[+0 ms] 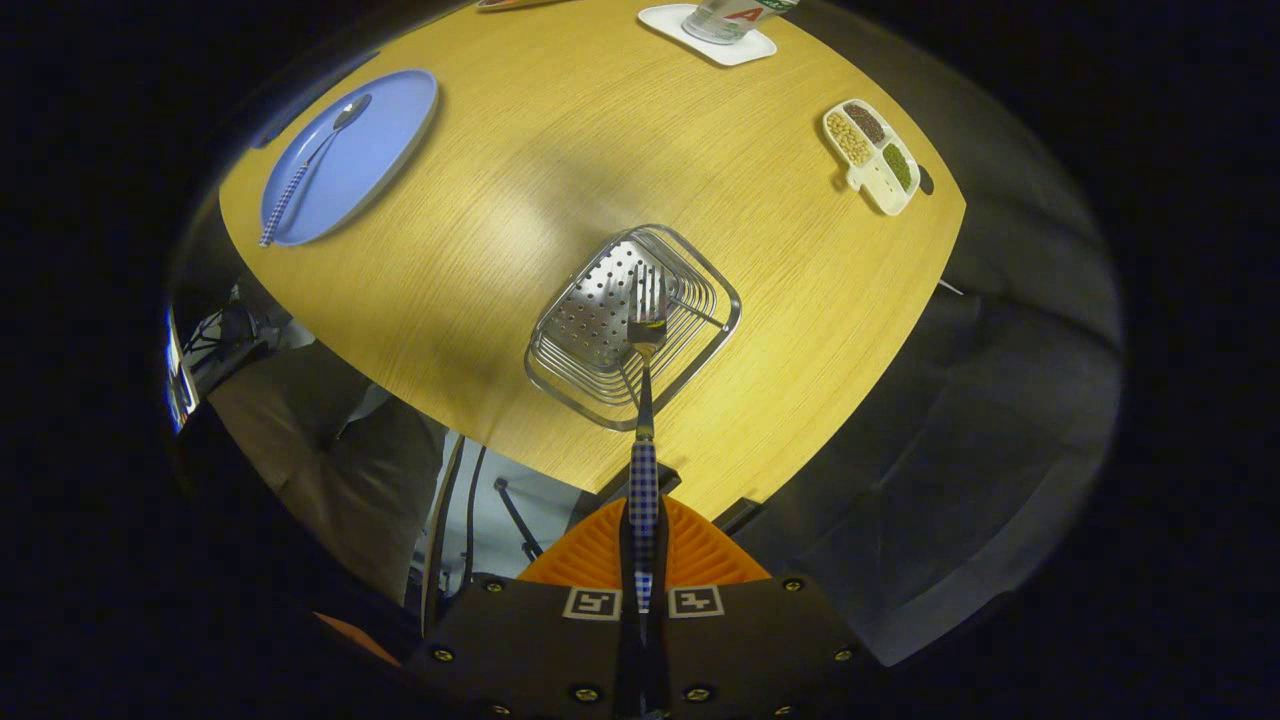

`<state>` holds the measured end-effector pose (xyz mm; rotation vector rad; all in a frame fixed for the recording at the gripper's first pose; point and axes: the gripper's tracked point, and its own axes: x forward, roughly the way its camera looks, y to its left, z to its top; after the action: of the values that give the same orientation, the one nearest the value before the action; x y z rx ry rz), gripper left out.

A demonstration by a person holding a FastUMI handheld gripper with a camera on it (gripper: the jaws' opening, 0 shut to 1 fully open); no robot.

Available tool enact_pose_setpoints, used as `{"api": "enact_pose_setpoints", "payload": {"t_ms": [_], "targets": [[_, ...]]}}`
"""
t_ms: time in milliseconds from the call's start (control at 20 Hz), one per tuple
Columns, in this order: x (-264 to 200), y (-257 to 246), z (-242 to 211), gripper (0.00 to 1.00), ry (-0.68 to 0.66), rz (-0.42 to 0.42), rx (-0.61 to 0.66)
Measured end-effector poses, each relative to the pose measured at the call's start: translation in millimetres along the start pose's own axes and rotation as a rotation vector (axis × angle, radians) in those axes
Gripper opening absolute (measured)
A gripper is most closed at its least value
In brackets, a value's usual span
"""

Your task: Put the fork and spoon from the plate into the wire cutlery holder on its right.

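Your gripper [642, 545] has its orange fingers [590, 550] clenched on the fork [642, 420], pinching its checked handle. The tines point toward twelve o'clock, over the wire cutlery holder [560, 372] on the wooden table [480, 200]. Farther off at ten o'clock, the spoon [312, 160] lies on the blue plate [390, 150]. At one o'clock sits a white divided dish [872, 188] of beans.
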<state>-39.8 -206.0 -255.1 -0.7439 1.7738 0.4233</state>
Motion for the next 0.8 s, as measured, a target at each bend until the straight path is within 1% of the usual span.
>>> {"api": "enact_pose_setpoints", "payload": {"t_ms": [100,150,200,250,400,550,600,650,700,800], "targets": [[0,0,5,0.03,0.022,0.001,-0.016],[-1,-2,5,0.07,0.039,-0.003,-0.020],[3,-1,6,0.07,0.043,-0.003,-0.015],[4,0,7,0.10,0.044,0.004,-0.001],[5,1,11,0.12,0.038,0.018,0.043],[1,-1,12,0.12,0.008,0.006,0.072],[-1,-3,13,0.20,-0.002,0.000,0.085],[-2,-2,14,0.45,-0.012,-0.001,0.093],[-3,-3,14,0.50,-0.024,-0.004,0.098],[-12,-8,17,0.80,-0.049,-0.017,0.110]]}}
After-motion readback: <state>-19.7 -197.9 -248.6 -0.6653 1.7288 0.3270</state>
